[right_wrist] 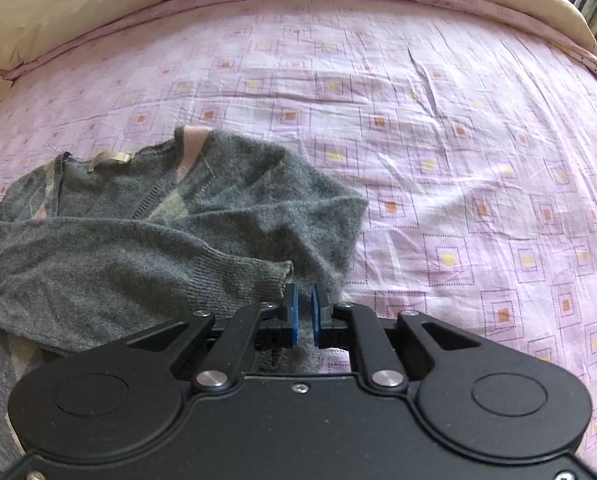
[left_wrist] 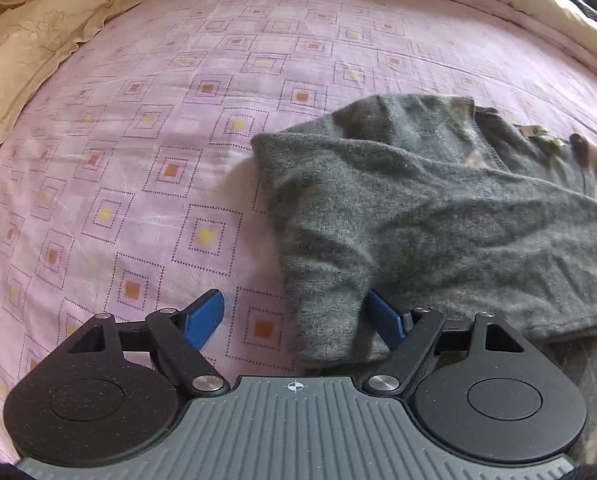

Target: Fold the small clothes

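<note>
Sweater point(right_wrist: 158, 232), grey knit, lies rumpled on pink bedsheet point(right_wrist: 458, 160), sleeves crossed over body. Right gripper point(right_wrist: 305, 316) pinches a fold of knit; left gripper point(left_wrist: 298, 320) spread wide w/ cloth between its fingers, probably not gripped. Close left first, then lift both evenly.

Fuzzy grey knit wool sweater point(right_wrist: 146, 236) w/ ribbed cuff, matt. Thin pink cotton bedsheet point(left_wrist: 170, 128), creased, printed squares. Beige quilted comforter point(right_wrist: 98, 4), soft. Left gripper point(left_wrist: 294, 316): matt black plastic, smooth blue pads point(left_wrist: 204, 316), shiny metal pins.
</note>
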### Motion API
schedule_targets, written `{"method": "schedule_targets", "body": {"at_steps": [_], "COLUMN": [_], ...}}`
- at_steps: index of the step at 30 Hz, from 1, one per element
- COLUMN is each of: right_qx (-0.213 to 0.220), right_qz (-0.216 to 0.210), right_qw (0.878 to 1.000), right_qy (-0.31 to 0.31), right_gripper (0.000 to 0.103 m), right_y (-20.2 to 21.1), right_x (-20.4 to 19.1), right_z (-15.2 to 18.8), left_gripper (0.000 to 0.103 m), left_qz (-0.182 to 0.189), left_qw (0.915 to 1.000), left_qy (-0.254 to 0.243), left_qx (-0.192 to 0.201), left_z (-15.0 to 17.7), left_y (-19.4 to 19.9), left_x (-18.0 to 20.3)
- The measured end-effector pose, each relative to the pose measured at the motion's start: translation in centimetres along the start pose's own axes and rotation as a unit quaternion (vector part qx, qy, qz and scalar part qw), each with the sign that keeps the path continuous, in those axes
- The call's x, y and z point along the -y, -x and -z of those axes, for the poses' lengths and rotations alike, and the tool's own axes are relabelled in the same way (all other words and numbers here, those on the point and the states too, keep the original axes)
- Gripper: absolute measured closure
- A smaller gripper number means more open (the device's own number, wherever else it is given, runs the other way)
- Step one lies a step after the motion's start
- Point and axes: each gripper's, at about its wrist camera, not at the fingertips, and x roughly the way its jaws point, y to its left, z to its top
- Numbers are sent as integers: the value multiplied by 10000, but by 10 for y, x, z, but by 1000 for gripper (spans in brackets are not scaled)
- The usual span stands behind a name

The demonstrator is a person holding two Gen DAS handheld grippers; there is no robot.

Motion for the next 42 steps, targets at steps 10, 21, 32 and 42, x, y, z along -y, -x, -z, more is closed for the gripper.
{"method": "schedule_targets", "body": {"at_steps": [10, 21, 32, 42], "right_qx": [-131, 83, 903, 696], "right_qz": [-296, -190, -560, -804], "right_qw": [9982, 9993, 9930, 9905], "right_qy": [510, 299, 524, 872], "right_gripper": [60, 57, 46, 99], "right_y": [-24, -21, -2, -47], "right_x": [-41, -39, -48, -77], "right_z": [2, 9, 0, -41], "left_gripper": [14, 10, 10, 10], "left_qz": [23, -127, 245, 359], "left_qw": [9996, 9994, 9967, 9969], "left_qy": [291, 272, 189, 283], "left_qx": [-42, 174, 751, 645], "left_z": [-3, -2, 21, 41], "left_y": [-6, 10, 68, 76], "left_x": [-4, 1, 35, 42]}}
